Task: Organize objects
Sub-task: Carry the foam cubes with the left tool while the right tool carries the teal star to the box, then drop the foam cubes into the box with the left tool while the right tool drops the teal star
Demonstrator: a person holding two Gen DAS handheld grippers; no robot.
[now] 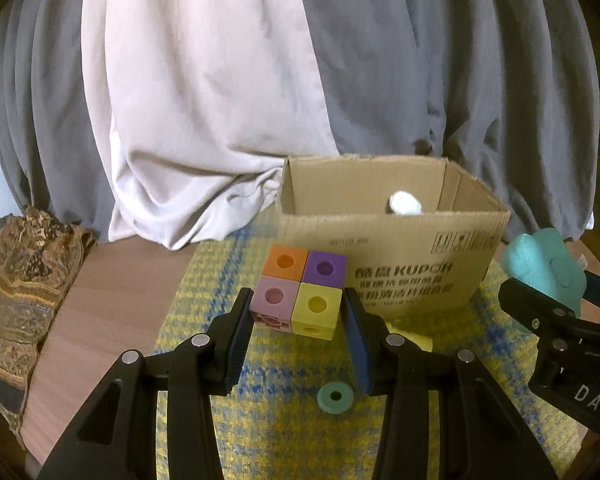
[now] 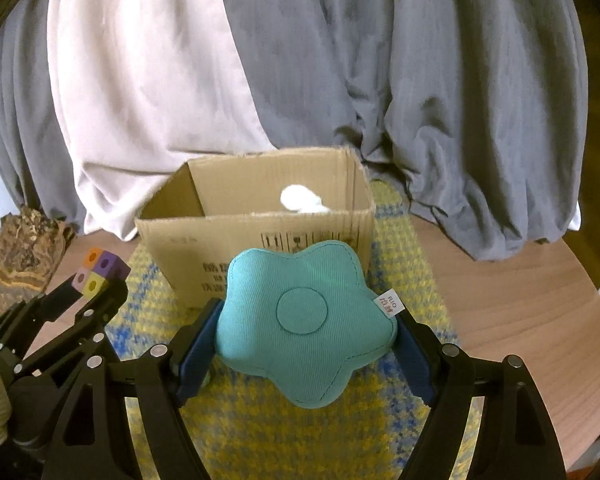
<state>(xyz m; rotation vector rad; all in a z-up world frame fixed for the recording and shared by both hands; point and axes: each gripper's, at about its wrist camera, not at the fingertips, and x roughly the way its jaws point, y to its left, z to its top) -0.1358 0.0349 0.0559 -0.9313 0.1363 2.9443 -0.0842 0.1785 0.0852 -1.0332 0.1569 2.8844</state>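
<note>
My left gripper (image 1: 298, 312) is shut on a block of coloured cubes (image 1: 300, 292): orange, purple, pink and yellow, each with a round hole. It hangs above the mat, in front of the open cardboard box (image 1: 392, 276). My right gripper (image 2: 308, 336) is shut on a teal star-shaped cushion (image 2: 304, 324), held up before the same cardboard box (image 2: 260, 240). A white soft object (image 2: 302, 200) lies inside the box. In the right wrist view the left gripper (image 2: 94, 290) with the cube block (image 2: 100, 270) shows at the left. The teal cushion (image 1: 540, 264) appears at the right edge of the left wrist view.
A yellow and blue woven mat (image 1: 300, 432) covers the round wooden table (image 2: 520, 312). A green ring (image 1: 335, 397) lies on the mat below the left gripper. Folded patterned cloth (image 1: 20, 292) sits at the table's left edge. Grey and pale curtains (image 1: 220, 100) hang behind the box.
</note>
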